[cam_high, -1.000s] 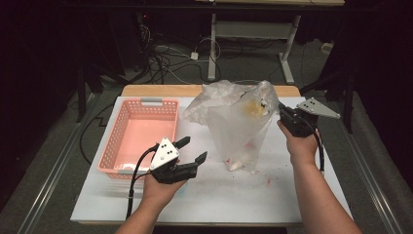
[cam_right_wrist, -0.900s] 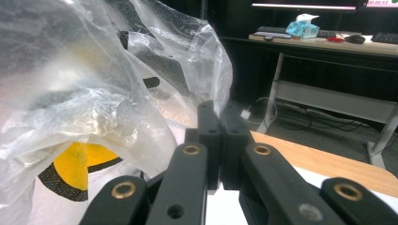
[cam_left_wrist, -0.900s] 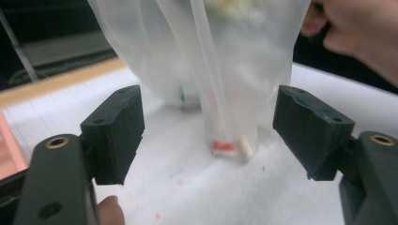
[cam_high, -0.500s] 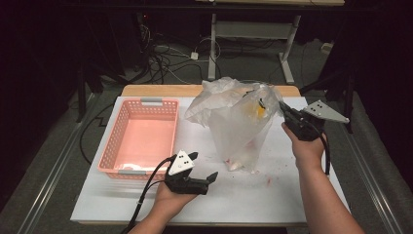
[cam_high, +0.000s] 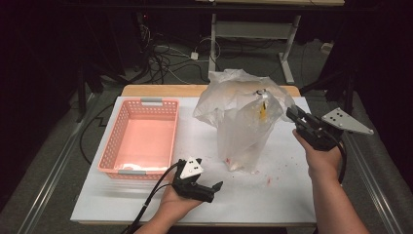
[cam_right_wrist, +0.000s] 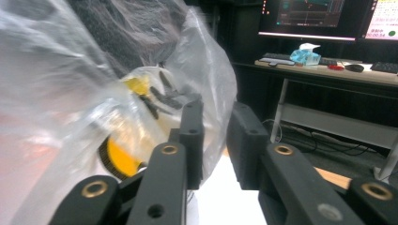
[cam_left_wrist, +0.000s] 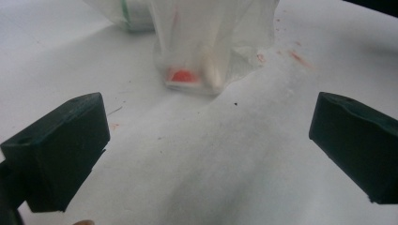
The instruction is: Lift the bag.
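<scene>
Clear plastic bag (cam_high: 246,114) blurs its yellow contents (cam_right_wrist: 123,157) beside right tongs (cam_right_wrist: 215,133)

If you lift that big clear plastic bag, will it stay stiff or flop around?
Probably floppy: the plastic bag is thin, crinkled film. It likely sags toward its bottom, where small items sit. It may slip, since the film looks smooth.

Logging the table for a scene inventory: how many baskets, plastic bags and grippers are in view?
Pink basket: 1
Clear plastic bag: 1
Grippers: 2, the left gripper and the right gripper
Total: 4
</scene>
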The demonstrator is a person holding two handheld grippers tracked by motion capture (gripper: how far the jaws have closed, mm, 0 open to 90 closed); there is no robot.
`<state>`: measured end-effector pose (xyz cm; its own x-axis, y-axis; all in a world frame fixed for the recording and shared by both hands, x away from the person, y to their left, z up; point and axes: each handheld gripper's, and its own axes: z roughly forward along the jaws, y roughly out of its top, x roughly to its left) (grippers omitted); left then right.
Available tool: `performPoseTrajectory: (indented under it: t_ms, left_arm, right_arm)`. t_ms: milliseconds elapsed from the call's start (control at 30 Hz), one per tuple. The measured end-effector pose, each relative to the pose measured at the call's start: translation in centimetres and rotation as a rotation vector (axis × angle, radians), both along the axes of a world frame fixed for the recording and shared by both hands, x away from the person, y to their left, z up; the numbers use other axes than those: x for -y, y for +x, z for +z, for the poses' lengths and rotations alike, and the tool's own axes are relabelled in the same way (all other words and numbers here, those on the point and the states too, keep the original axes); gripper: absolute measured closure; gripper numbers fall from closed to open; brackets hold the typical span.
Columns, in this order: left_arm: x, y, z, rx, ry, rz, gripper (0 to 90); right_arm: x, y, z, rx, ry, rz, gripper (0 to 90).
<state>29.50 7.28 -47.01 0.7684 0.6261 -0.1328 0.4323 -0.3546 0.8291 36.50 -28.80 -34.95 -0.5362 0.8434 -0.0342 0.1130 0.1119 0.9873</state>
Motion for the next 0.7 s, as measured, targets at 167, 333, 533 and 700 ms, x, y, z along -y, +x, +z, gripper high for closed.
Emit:
performPoseTrajectory:
  t_ms: [167,333,533,700]
  left_arm:
    - [0.2,0.1,-0.5,-0.011,0.011,0.003,0.0]
    - [0.1,0.2,-0.8,-0.019,0.013,0.012,0.0]
    - [0.0,0.2,-0.9,-0.015,0.011,0.019,0.0]
    - [0.1,0.2,-1.1,-0.011,0.016,0.019,0.0]
  right_arm:
    - [0.6,-1.5,0.3,0.02,-0.002,0.014,73.9]
    - [0.9,-2.7,-0.1,0.001,-0.01,0.024,67.2]
    - [0.4,-2.5,-3.5,-0.108,-0.081,0.045,52.5]
    - [-0.2,-2.7,-6.5,-0.183,-0.135,0.069,38.9]
